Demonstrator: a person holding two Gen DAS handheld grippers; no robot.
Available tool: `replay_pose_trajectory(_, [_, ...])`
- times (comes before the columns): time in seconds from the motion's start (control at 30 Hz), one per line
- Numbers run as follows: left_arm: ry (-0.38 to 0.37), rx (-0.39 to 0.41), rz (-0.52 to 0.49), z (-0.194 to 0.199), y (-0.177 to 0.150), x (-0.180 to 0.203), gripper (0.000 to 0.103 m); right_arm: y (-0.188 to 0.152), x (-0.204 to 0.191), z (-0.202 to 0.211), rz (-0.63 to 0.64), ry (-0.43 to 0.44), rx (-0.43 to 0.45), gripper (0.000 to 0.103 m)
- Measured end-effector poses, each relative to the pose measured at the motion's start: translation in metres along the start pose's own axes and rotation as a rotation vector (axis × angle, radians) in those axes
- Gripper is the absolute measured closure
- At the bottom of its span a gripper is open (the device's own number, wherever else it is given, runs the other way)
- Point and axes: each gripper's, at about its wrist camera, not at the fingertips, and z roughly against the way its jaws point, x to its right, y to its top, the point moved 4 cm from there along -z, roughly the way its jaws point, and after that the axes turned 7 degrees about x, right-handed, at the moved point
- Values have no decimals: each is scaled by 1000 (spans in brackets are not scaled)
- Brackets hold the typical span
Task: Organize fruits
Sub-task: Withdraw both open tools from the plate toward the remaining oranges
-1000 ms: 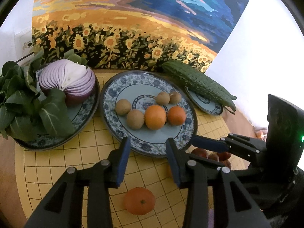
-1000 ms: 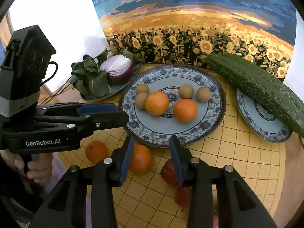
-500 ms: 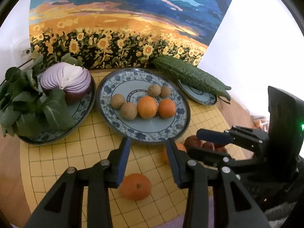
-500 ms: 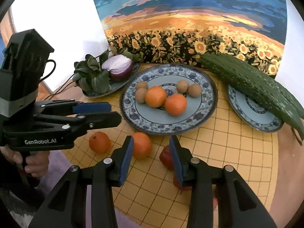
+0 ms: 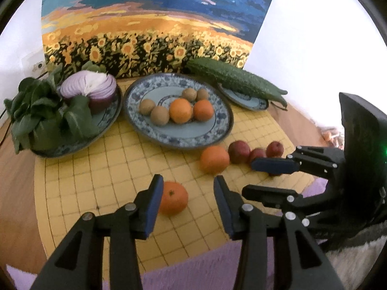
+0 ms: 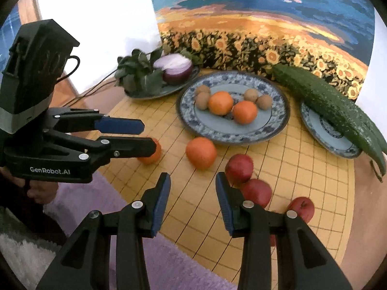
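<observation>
A blue patterned plate (image 5: 193,135) (image 6: 278,120) holds two oranges and several kiwis. Two loose oranges lie on the yellow grid mat: one (image 5: 173,200) (image 6: 151,155) just ahead of my left gripper (image 5: 186,193), one (image 5: 214,159) (image 6: 201,152) further right. Three red apples (image 5: 239,151) (image 6: 239,168) lie right of them. My left gripper is open and empty, the near orange by its left finger. My right gripper (image 6: 193,191) is open and empty, above the mat's front, with an apple beside its right finger.
A plate with a halved red onion (image 5: 89,90) and leafy greens (image 5: 43,113) stands at the left. A long green cucumber (image 5: 232,79) (image 6: 331,104) rests on a small plate at the right. A sunflower painting (image 5: 150,24) stands behind. A purple cloth (image 6: 96,193) lies in front.
Both grippers have pulled back from the plate toward the mat's front edge. More of the mat, the loose oranges and the apples now show. Both stay open.
</observation>
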Motion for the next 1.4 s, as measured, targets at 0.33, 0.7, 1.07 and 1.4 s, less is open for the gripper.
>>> replay_pose_trajectory(0.33, [72,-28,13,6,-29,-12,58,-23,13,-7,-59,3,-65,63])
replay_pose_trajectory(0.7, [79,-64,-5,-2,-41,-12,56,-28,14,-7,-40,-24,-81,63])
replay_pose_trajectory(1.07, [78,-46,-12,-3,-41,-12,53,-28,13,-7,-21,-25,-78,63])
replay_pose_trajectory(1.4, [105,-22,-50,-11,-36,-8,45,-27,13,-6,-27,-19,-66,63])
